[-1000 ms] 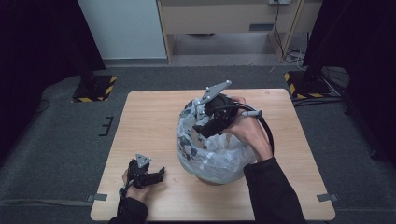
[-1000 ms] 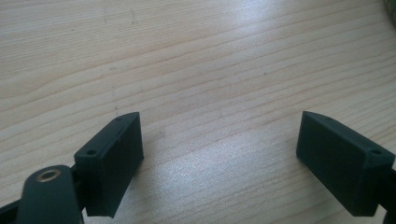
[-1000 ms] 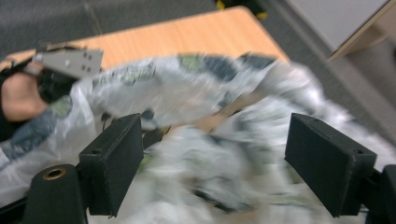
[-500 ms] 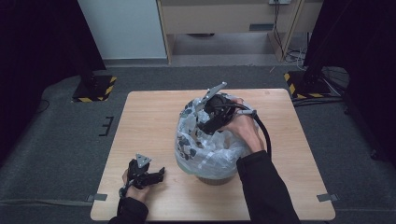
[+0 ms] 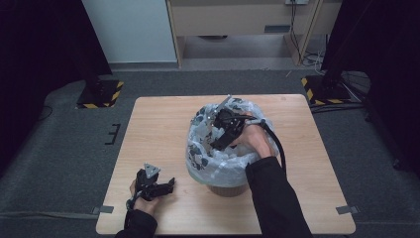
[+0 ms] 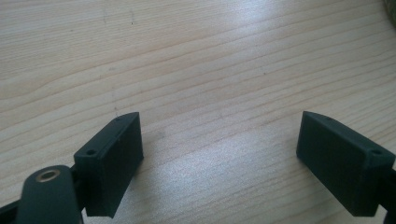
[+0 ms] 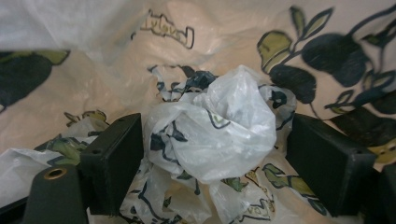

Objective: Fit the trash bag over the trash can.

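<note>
Your right tool [image 5: 216,144] reaches down into the mouth of a bin [image 5: 228,188] lined with a leaf-printed bag [image 5: 200,148], near the middle of the bench [image 5: 158,129]. Its jaws stand apart on either side of a crumpled wad [image 7: 219,135] of the same plastic, not clamped on it. Your left tool [image 5: 168,184] rests near the bench's front left corner, jaws wide and empty over bare wood.

The risk lies in the thin film. Close on the wad and you may, by my reading, catch the liner beneath it too, so a lift drags the bag off the rim or tips the light bin. A shallow pinch could let the slippery plastic slide free. Nothing steadies the bin, as your left tool sits well apart from it.
</note>
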A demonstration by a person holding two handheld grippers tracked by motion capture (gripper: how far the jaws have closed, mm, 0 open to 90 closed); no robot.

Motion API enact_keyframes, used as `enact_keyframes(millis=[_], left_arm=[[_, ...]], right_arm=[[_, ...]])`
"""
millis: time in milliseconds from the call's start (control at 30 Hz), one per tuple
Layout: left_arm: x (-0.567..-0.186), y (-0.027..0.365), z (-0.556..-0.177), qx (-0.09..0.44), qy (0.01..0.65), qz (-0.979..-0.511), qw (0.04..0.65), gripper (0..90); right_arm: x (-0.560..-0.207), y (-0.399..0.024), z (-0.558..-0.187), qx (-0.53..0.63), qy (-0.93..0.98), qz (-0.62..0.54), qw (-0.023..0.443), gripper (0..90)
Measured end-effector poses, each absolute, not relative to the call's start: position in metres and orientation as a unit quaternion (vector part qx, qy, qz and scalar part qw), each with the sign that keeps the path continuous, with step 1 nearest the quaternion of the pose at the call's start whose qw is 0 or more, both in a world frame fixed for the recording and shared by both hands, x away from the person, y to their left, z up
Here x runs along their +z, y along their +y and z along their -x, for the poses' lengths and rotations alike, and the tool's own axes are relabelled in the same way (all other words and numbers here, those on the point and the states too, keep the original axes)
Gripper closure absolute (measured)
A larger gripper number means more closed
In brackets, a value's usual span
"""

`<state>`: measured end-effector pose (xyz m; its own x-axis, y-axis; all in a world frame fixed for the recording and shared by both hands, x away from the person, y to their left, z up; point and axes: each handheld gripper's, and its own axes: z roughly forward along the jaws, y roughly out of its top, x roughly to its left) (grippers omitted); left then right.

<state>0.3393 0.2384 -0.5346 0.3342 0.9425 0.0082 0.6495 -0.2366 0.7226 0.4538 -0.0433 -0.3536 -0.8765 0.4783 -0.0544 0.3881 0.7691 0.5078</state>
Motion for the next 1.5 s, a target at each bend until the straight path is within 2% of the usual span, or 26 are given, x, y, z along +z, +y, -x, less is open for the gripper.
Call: enact_keyframes(millis=[233,633,900,1267,1500], left_arm=[[-0.535,0.238,-0.339,0.229,0.529,-0.752,0.319,13.9],[-0.535,0.238,-0.339,0.23,0.529,-0.752,0.319,13.9],[-0.535,0.238,-0.339,0.229,0.529,-0.752,0.319,13.9],[-0.535,0.238,-0.339,0.229,0.529,-0.753,0.318,13.9],[-0.535,0.238,-0.339,0.229,0.529,-0.753,0.318,13.9]], right_arm=[[-0.347,-0.046,-0.45,0.277,0.927,-0.226,0.11,18.8],[-0.297,-0.057,-0.432,0.339,0.893,-0.25,0.157,18.1],[-0.296,-0.059,-0.43,0.342,0.889,-0.258,0.164,18.0],[-0.28,-0.077,-0.409,0.42,0.863,-0.234,0.154,18.1],[-0.272,-0.093,-0.399,0.468,0.831,-0.239,0.182,17.4]])
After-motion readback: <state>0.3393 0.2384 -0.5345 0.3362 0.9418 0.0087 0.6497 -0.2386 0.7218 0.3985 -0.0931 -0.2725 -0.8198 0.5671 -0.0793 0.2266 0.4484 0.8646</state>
